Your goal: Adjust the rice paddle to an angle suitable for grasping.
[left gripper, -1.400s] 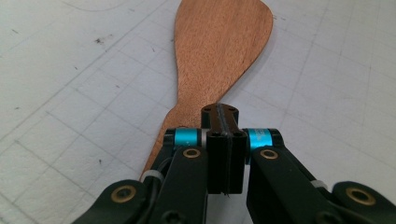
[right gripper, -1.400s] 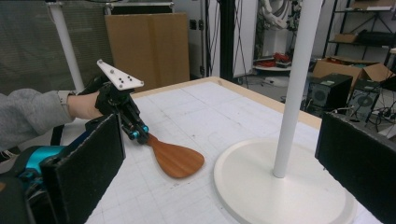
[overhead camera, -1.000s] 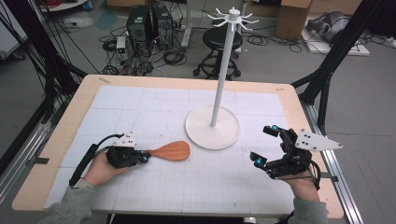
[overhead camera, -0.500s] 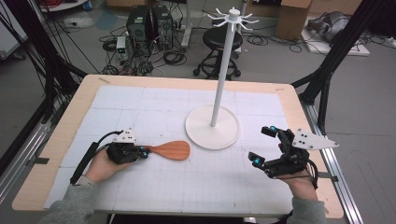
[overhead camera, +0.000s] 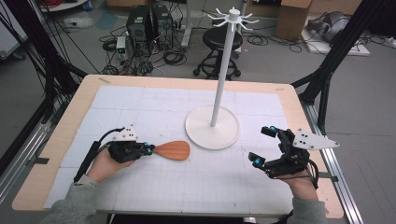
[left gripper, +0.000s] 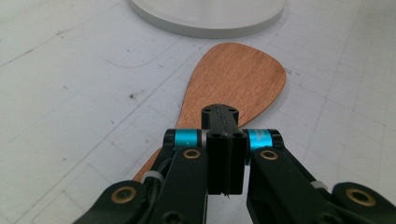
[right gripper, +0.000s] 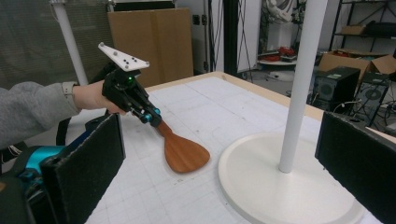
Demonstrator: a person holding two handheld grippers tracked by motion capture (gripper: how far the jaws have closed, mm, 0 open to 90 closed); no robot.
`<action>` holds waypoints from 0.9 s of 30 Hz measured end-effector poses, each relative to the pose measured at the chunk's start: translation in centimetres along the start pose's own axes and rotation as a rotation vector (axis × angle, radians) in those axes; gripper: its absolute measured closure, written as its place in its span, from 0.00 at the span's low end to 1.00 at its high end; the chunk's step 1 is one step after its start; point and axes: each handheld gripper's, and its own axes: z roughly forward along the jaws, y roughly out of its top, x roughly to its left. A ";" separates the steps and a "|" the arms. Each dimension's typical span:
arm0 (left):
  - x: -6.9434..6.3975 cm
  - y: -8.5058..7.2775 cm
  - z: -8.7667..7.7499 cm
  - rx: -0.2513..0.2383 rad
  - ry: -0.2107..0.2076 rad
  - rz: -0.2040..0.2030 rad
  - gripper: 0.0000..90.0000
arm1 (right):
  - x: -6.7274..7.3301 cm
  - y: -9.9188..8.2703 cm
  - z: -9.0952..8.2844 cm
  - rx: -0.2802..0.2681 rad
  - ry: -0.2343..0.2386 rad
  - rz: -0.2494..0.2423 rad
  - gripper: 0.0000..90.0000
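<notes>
A wooden spatula (overhead camera: 173, 150) lies on the white gridded mat left of the stand, its blade (left gripper: 233, 79) pointing toward the stand's base. My left gripper (overhead camera: 148, 149) is shut on the spatula's handle, and its jaws meet over the handle (left gripper: 219, 112). From the right gripper view the handle end of the spatula (right gripper: 183, 154) rises into the left gripper (right gripper: 152, 114) while the blade tip rests on the mat. My right gripper (overhead camera: 261, 145) hovers open near the table's right side, nothing between its wide-set jaws (right gripper: 219, 158).
A white stand (overhead camera: 213, 126) with a round base, a tall pole and several hooks at its top (overhead camera: 233, 16) occupies the mat's centre right. The wooden table edge (overhead camera: 70, 121) frames the mat. A stool, computers and cables sit on the floor beyond.
</notes>
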 end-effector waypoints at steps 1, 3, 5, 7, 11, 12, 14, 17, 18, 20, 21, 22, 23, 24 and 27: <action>-0.1 0.2 0.3 0.001 0.002 0.004 1.00 | 0.0 0.0 0.0 -0.001 0.001 0.001 0.00; -0.2 0.5 0.8 -0.001 -0.008 -0.003 1.00 | 0.0 0.0 -0.1 -0.002 0.001 0.003 0.00; -0.1 1.0 1.1 -0.012 -0.014 -0.015 1.00 | -0.1 0.0 -0.1 -0.004 -0.001 0.002 0.00; 0.0 1.6 1.4 -0.017 -0.014 -0.018 1.00 | -0.1 -0.1 -0.1 -0.004 -0.002 0.005 0.00; -0.1 2.4 2.2 0.002 -0.001 -0.001 1.00 | 0.0 -0.1 -0.2 -0.009 -0.001 0.004 0.00; -0.1 2.4 2.4 -0.001 -0.006 -0.003 1.00 | 0.0 -0.1 -0.1 -0.008 0.001 0.003 0.00; 0.1 2.6 2.7 -0.002 -0.003 -0.019 1.00 | 0.0 -0.2 0.0 -0.005 0.006 0.004 0.00; 0.4 3.1 3.0 0.010 0.004 -0.026 1.00 | -0.1 -0.3 0.2 0.006 0.010 0.012 0.00; 0.5 3.3 3.2 0.011 0.003 -0.028 1.00 | -0.1 -0.4 0.3 0.005 0.009 0.012 0.00; 0.7 3.6 3.5 0.015 0.017 -0.021 1.00 | -0.1 -0.3 0.3 0.005 0.011 0.011 0.00; 0.9 3.6 3.8 0.010 0.018 -0.027 1.00 | 0.0 -0.3 0.2 0.003 0.014 0.010 0.00; 1.1 3.5 4.1 0.009 0.012 -0.040 1.00 | 0.0 -0.2 0.2 -0.001 0.013 0.007 0.00; 1.3 3.4 4.4 0.020 0.017 -0.046 1.00 | 0.0 -0.2 0.2 -0.003 0.012 0.005 0.00; 1.5 3.2 4.7 0.037 0.024 -0.052 1.00 | 0.0 -0.2 0.2 -0.005 0.013 0.009 0.00; 2.1 2.7 5.5 0.075 0.043 -0.070 1.00 | 0.0 -0.2 0.1 -0.005 0.017 0.010 0.00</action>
